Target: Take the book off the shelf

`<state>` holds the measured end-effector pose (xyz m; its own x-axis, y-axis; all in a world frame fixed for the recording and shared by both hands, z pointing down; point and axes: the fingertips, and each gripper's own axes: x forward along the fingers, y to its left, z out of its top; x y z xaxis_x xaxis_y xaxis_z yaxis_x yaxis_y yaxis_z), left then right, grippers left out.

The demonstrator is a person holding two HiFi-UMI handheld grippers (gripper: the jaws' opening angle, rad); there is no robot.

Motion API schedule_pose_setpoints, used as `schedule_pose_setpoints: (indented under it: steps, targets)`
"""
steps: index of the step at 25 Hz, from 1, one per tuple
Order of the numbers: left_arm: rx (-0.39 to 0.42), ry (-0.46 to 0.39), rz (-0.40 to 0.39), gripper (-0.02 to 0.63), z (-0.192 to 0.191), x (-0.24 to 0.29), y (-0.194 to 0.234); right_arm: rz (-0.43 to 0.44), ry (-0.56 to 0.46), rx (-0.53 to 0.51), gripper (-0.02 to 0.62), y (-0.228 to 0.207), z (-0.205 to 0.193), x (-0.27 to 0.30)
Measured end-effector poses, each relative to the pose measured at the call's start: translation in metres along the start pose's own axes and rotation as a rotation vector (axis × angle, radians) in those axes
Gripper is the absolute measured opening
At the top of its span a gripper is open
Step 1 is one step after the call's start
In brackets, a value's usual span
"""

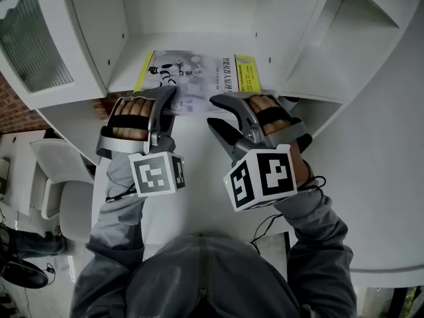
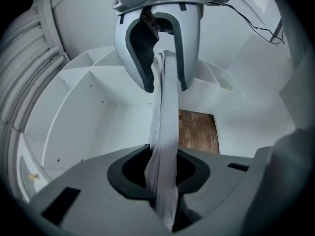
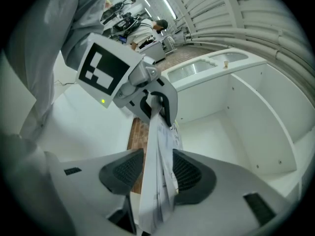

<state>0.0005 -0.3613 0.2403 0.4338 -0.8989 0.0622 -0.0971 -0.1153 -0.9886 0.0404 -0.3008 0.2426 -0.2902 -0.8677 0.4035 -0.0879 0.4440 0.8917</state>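
A thin book (image 1: 199,78) with a pale cover and a yellow band lies flat on the floor of a white shelf compartment (image 1: 199,38). Its near edge sticks out toward me. My left gripper (image 1: 169,99) is shut on that edge at the left; in the left gripper view (image 2: 164,173) the pads pinch the pages (image 2: 165,132). My right gripper (image 1: 222,102) straddles the same edge further right. In the right gripper view (image 3: 156,173) the book (image 3: 158,146) stands between the pads, with a gap showing beside it, so this gripper is open.
White dividers (image 1: 301,32) wall the compartment on both sides. A cabinet door with ribbed glass (image 1: 33,38) stands at the far left. A white tabletop (image 1: 199,197) lies under my arms, with a white chair (image 1: 56,177) to its left.
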Motion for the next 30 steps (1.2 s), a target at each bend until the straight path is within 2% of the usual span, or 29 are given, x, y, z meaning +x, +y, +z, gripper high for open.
schedule_pose_setpoints:
  steps: [2,6,10,24,25,27,28,30]
  targets:
    - [-0.009,0.003,-0.010,0.089,0.001,-0.002,0.001,-0.025,0.050,-0.036,0.218,0.000,-0.007,0.005]
    - [-0.011,0.009,-0.024,0.089,0.004,-0.002,0.001,-0.096,0.134,-0.099,0.237,-0.006,-0.024,0.019]
    - [-0.012,0.008,-0.049,0.087,0.004,-0.002,0.001,-0.151,0.233,-0.110,0.239,-0.019,-0.049,0.022]
    - [-0.042,0.048,-0.112,0.089,0.005,0.003,-0.002,-0.127,0.241,-0.052,0.249,-0.018,-0.063,0.048]
    - [-0.042,0.050,-0.113,0.089,0.005,0.004,-0.003,-0.141,0.239,-0.049,0.246,-0.019,-0.063,0.049]
    - [-0.049,0.054,-0.115,0.089,0.004,0.006,-0.005,-0.184,0.236,-0.045,0.146,-0.025,-0.063,0.050]
    - [-0.055,0.055,-0.116,0.089,0.004,0.006,-0.006,-0.198,0.236,-0.040,0.118,-0.027,-0.064,0.050]
    - [-0.062,0.055,-0.115,0.089,0.004,0.007,-0.006,-0.205,0.241,-0.028,0.110,-0.028,-0.065,0.048]
